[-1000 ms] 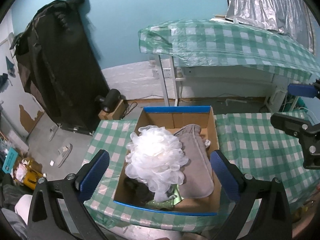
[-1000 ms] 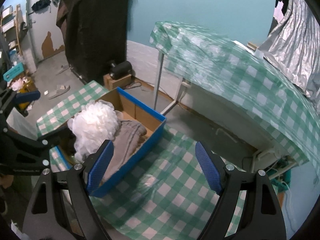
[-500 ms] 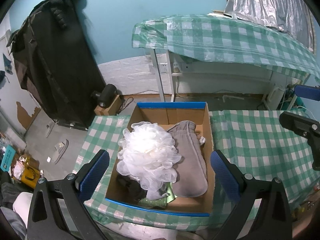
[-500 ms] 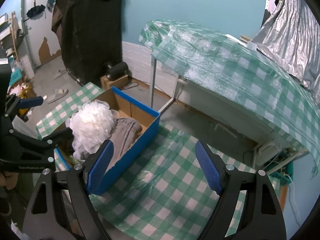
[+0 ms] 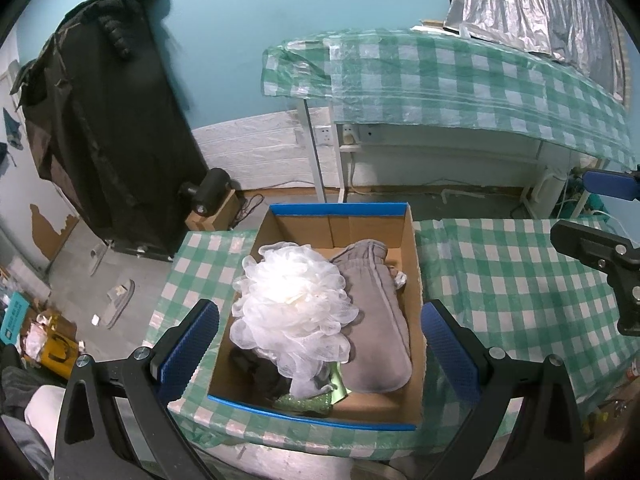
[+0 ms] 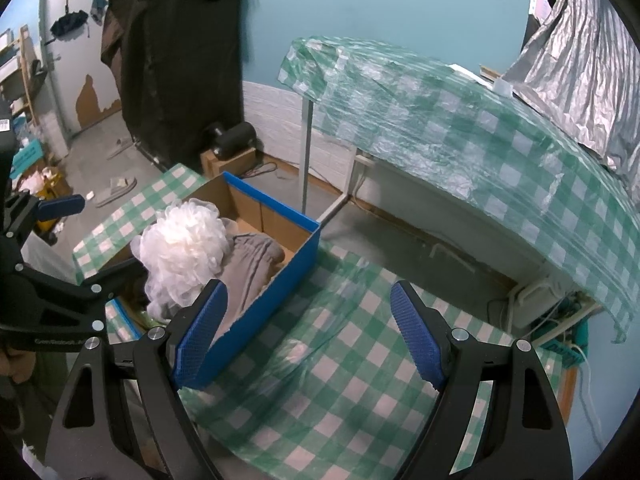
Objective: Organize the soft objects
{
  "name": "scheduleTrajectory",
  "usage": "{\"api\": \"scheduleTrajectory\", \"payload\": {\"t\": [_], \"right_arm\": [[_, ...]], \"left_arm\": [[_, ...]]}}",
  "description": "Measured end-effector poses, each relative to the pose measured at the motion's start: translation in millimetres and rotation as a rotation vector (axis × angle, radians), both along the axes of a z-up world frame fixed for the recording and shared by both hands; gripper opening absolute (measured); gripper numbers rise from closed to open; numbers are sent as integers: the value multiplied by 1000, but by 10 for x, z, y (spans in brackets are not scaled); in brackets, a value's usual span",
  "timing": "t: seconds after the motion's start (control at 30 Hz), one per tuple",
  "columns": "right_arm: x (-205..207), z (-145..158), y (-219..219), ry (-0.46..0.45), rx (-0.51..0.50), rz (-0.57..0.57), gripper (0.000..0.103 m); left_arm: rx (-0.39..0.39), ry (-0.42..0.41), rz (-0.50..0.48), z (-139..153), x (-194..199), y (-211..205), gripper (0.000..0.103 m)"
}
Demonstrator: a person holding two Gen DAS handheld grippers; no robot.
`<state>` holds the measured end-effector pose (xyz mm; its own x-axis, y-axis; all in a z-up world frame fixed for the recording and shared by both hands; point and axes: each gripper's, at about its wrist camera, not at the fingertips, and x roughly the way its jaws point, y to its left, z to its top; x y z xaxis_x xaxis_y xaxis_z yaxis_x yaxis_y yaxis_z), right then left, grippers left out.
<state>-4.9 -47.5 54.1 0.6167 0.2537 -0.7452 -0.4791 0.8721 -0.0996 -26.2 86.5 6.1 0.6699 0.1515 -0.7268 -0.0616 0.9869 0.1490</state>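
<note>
Soft objects, white loofah (image 5: 292,304) and grey cloth (image 5: 376,320), fill my box (image 5: 340,210); both grippers, left gripper (image 5: 320,344) and right gripper (image 6: 308,332), gape empty, so I judge it nearly finished.

1. The cardboard box (image 5: 414,280) is open on top, so it can be entered from above; its four walls block any sideways entry.
2. A white mesh pouf (image 5: 292,304) rises above the box rim and fills its left half.
3. A grey cloth (image 5: 376,320) lies low along the right half.
4. Right of the box, the checked counter (image 6: 360,380) is bare.
5. A second covered table (image 6: 460,120) stands beyond, across a floor gap.
</note>
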Motion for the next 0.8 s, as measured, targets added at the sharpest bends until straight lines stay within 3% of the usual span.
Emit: {"api": "scheduleTrajectory", "payload": {"t": [0.8], "right_arm": [[19, -58, -20, 20, 0, -17, 83]], "left_arm": [[8, 2, -34, 14, -42, -76, 102]]}}
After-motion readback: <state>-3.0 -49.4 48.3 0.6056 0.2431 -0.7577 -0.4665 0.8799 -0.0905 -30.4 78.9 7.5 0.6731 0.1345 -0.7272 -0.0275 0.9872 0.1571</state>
